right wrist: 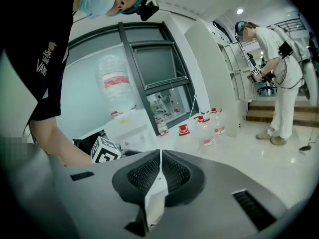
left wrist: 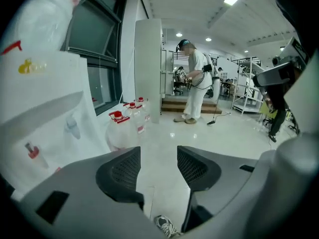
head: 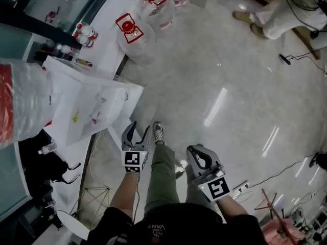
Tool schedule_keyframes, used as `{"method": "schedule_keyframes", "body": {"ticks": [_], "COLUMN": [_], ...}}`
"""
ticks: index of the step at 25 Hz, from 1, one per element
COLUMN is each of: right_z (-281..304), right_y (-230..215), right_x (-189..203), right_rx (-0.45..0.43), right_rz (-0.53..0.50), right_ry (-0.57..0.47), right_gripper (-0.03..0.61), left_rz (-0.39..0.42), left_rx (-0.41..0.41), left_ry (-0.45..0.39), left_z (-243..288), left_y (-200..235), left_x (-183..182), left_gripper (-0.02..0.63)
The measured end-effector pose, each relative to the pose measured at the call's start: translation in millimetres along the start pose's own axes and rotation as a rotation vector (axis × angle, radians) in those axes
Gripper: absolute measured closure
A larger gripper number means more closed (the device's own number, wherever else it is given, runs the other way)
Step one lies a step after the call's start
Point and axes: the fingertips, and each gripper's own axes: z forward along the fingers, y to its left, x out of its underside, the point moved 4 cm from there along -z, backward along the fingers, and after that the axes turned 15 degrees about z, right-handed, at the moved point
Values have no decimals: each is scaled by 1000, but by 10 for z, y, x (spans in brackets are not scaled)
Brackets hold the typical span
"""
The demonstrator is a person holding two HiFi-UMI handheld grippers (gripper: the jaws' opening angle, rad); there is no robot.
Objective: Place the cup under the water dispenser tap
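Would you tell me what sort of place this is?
Probably an indoor lab or workshop hall: a white water dispenser beside spare water jugs on a glossy floor, metal racks at the back, and another person holding equipment.

Head view, left edge: water dispenser [head: 89,106], bottle [head: 20,103] on top. Behind it along the wall: small bottles [head: 84,32], then near jug [head: 134,34] and far jug [head: 153,6] on the floor, side by side. Nearer side of dispenser: probably a bag [head: 43,162], too dark to confirm. Left tongs [head: 139,129] just right of dispenser's near corner, shoe [head: 159,132] just beside. Right tongs [head: 198,152] further right, well apart from dispenser. Top right: standing person [head: 286,11], cable [head: 301,59] on the floor nearby.
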Motion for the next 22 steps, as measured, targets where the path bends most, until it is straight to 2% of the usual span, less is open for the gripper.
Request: {"method": "schedule_keyframes", "body": {"ticks": [8,16,22], "right_z": [1025,1762,2157], "right_y": [-402,-817,-1133], "right_x": [527,1193,1618], "right_rx": [-28,-65,-52], "right_rz": [41,68,99], "right_ry": [30,96,156], "right_gripper": [534,534,534], "left_rz": [-67,-67,-71], "left_rx": [-42,-89,-135], "left_ry": [71,129,197], "left_z": [895,1687,2192], "left_y": [304,562,811], "left_x": [1099,1988,2584], "left_gripper": [383,382,382]}}
